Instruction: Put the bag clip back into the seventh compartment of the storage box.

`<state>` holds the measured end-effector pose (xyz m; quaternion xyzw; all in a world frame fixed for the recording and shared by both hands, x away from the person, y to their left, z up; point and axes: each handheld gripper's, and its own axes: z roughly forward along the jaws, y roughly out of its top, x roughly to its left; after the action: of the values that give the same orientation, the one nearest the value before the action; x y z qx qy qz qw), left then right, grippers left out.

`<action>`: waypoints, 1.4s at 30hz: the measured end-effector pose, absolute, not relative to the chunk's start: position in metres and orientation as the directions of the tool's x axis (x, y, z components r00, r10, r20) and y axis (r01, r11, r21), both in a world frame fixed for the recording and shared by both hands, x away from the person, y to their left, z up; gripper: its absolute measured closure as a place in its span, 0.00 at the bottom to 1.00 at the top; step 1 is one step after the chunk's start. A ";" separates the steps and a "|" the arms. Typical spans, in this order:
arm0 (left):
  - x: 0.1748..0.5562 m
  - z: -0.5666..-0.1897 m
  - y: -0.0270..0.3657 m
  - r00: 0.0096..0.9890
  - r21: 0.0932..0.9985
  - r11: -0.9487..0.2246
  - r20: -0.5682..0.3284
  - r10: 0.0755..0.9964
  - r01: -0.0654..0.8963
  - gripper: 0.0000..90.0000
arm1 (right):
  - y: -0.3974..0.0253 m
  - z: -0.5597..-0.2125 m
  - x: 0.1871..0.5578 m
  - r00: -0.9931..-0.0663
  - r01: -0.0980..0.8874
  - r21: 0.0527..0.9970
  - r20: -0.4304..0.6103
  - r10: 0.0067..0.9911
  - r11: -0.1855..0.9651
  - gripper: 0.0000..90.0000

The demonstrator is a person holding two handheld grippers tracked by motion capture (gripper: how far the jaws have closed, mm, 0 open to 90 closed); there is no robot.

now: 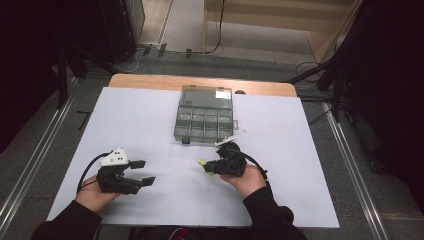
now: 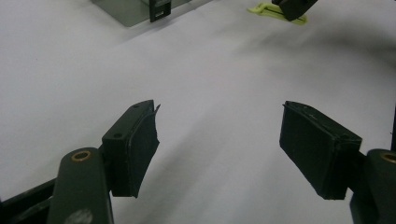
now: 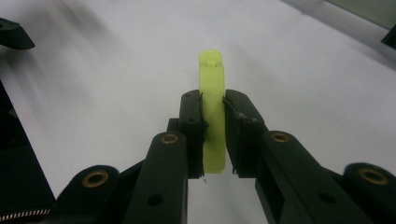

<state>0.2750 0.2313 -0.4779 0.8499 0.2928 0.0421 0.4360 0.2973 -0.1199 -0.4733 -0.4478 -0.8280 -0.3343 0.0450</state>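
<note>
While clamped, right gripper (image 3: 214,116) on yellow-green piece (image 3: 212,79)

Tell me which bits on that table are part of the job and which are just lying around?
In use:
- small yellow-green plastic piece, clamped in the right tongs
- open left tongs, empty
- clear plastic compartment box, probably

Lying about:
- thin white strip beside the box
- white table cover

Flat yellow-green plastic piece (image 3: 212,100), held on edge btwn the right hand-held gripper (image 3: 213,135) pads, above white table.
</note>
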 end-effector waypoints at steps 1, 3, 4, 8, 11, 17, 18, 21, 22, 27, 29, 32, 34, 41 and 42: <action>0.275 -0.478 0.231 0.824 0.765 -0.448 -0.184 0.535 0.462 0.30 | -0.120 -0.473 0.297 -0.595 0.772 0.513 0.374 0.712 0.375 0.88; 0.275 -0.478 0.232 0.825 0.764 -0.449 -0.186 0.534 0.463 0.30 | -0.121 -0.472 0.300 -0.592 0.774 0.515 0.378 0.712 0.369 0.88; 0.276 -0.478 0.232 0.823 0.764 -0.447 -0.188 0.535 0.465 0.30 | -0.122 -0.471 0.303 -0.587 0.777 0.515 0.384 0.713 0.363 0.88; 0.276 -0.478 0.232 0.822 0.762 -0.448 -0.189 0.537 0.468 0.30 | -0.123 -0.470 0.309 -0.582 0.781 0.512 0.390 0.714 0.357 0.88; 0.276 -0.479 0.231 0.824 0.759 -0.454 -0.188 0.534 0.467 0.30 | -0.124 -0.468 0.313 -0.582 0.780 0.515 0.387 0.715 0.356 0.88; 0.277 -0.479 0.231 0.823 0.758 -0.451 -0.194 0.534 0.471 0.30 | -0.128 -0.463 0.320 -0.573 0.783 0.516 0.386 0.723 0.346 0.88; 0.277 -0.479 0.231 0.822 0.758 -0.450 -0.195 0.535 0.472 0.30 | -0.128 -0.462 0.322 -0.576 0.781 0.518 0.383 0.722 0.348 0.88; 0.276 -0.479 0.231 0.823 0.756 -0.453 -0.193 0.534 0.471 0.30 | -0.127 -0.459 0.327 -0.577 0.781 0.516 0.380 0.723 0.352 0.88; 0.276 -0.479 0.231 0.823 0.757 -0.453 -0.192 0.535 0.471 0.30 | -0.127 -0.458 0.329 -0.578 0.780 0.517 0.382 0.721 0.352 0.88; 0.277 -0.479 0.232 0.822 0.759 -0.450 -0.192 0.537 0.471 0.30 | -0.127 -0.455 0.336 -0.578 0.779 0.519 0.378 0.723 0.352 0.88; 0.277 -0.479 0.231 0.821 0.760 -0.448 -0.192 0.537 0.471 0.30 | -0.127 -0.454 0.338 -0.575 0.781 0.521 0.380 0.725 0.346 0.88; 0.277 -0.479 0.232 0.821 0.760 -0.447 -0.193 0.537 0.471 0.30 | -0.128 -0.453 0.340 -0.567 0.788 0.514 0.389 0.726 0.340 0.88; 0.277 -0.479 0.231 0.821 0.759 -0.448 -0.193 0.537 0.472 0.30 | -0.128 -0.453 0.342 -0.561 0.791 0.512 0.390 0.730 0.334 0.88; 0.276 -0.479 0.231 0.823 0.759 -0.452 -0.190 0.535 0.469 0.30 | -0.130 -0.452 0.351 -0.544 0.799 0.508 0.387 0.745 0.320 0.88; 0.276 -0.479 0.231 0.823 0.759 -0.452 -0.190 0.536 0.469 0.30 | -0.130 -0.452 0.352 -0.539 0.802 0.506 0.385 0.749 0.317 0.88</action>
<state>0.2762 0.2314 -0.4788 0.8511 0.2953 0.0385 0.4323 0.3521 -0.1297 -0.4520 -0.4783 -0.8106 -0.3355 0.0393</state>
